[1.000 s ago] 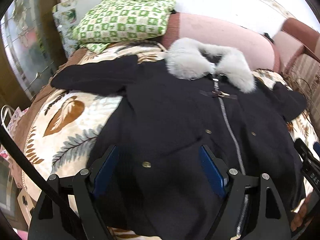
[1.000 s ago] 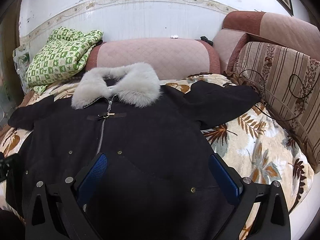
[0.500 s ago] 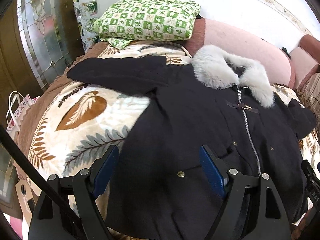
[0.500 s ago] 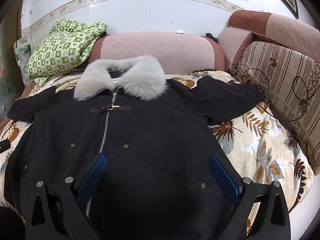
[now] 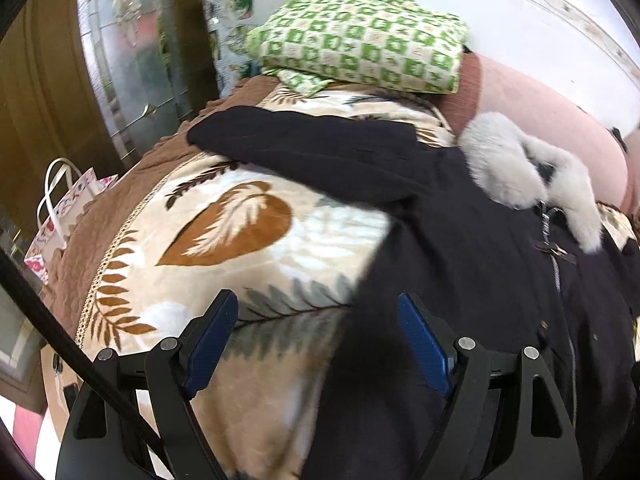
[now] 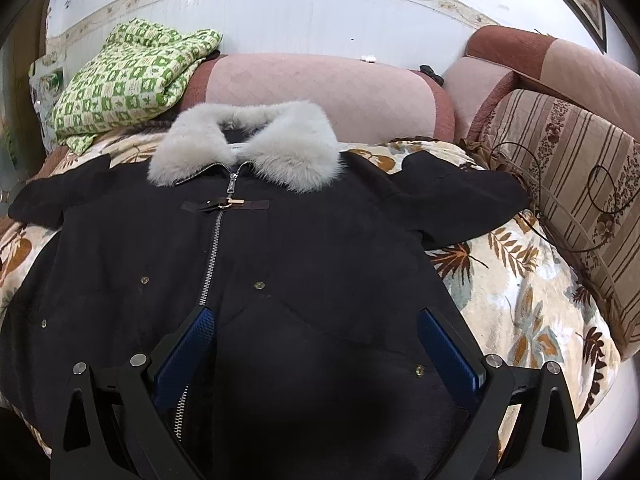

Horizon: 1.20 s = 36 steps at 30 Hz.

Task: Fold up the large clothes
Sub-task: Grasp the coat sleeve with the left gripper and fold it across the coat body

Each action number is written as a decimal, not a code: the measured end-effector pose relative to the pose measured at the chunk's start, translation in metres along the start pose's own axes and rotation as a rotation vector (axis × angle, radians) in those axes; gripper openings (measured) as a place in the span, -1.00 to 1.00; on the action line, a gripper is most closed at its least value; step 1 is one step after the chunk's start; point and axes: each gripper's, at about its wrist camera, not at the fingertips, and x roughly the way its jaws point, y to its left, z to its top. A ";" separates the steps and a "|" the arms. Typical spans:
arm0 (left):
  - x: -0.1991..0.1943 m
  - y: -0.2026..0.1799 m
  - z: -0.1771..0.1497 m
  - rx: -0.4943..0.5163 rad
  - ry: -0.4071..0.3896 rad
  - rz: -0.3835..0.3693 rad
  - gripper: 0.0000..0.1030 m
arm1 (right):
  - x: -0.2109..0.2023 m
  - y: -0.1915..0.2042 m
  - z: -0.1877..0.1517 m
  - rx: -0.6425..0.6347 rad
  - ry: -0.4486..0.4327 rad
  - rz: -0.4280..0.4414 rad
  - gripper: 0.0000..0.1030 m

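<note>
A black zip-up coat [image 6: 304,264] with a pale grey fur collar [image 6: 244,148] lies face up, spread flat on a leaf-patterned blanket [image 6: 520,296], both sleeves stretched out sideways. My right gripper [image 6: 316,344] hovers open over the coat's lower front, nothing between its blue pads. In the left wrist view the coat [image 5: 472,264] fills the right side and its sleeve [image 5: 304,140] reaches toward the far left. My left gripper [image 5: 316,336] is open above the coat's left side edge, one finger over bare blanket [image 5: 224,232], the other over black cloth.
A folded green checked quilt [image 5: 360,32] rests at the back left on a pink bolster [image 6: 316,88]. A striped cushion [image 6: 568,184] and sofa arm line the right side. A floral paper bag [image 5: 64,216] stands off the bed's left edge beside a glass door.
My left gripper has swung left, from over the coat's front to its left edge, so more blanket shows. The right gripper has shifted slightly right; the coat has not moved.
</note>
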 end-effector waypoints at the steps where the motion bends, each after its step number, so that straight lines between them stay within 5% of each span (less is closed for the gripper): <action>1: 0.003 0.006 0.001 -0.014 0.002 0.002 0.58 | 0.001 0.003 0.000 -0.007 0.002 0.000 0.99; 8: 0.018 0.031 0.008 -0.072 0.012 0.004 0.58 | 0.007 0.020 0.000 -0.051 0.022 -0.010 0.99; 13: 0.038 0.048 0.021 -0.126 0.065 -0.066 0.58 | 0.011 0.027 0.000 -0.066 0.038 -0.011 0.99; 25: 0.152 0.131 0.115 -0.357 0.127 -0.108 0.57 | 0.023 0.023 -0.005 -0.044 0.073 -0.008 0.99; 32: 0.202 0.158 0.158 -0.417 0.167 -0.097 0.27 | 0.033 0.014 -0.006 -0.030 0.095 -0.041 0.99; 36: 0.229 0.169 0.169 -0.477 0.208 -0.131 0.26 | 0.039 0.014 -0.006 -0.034 0.107 -0.053 0.99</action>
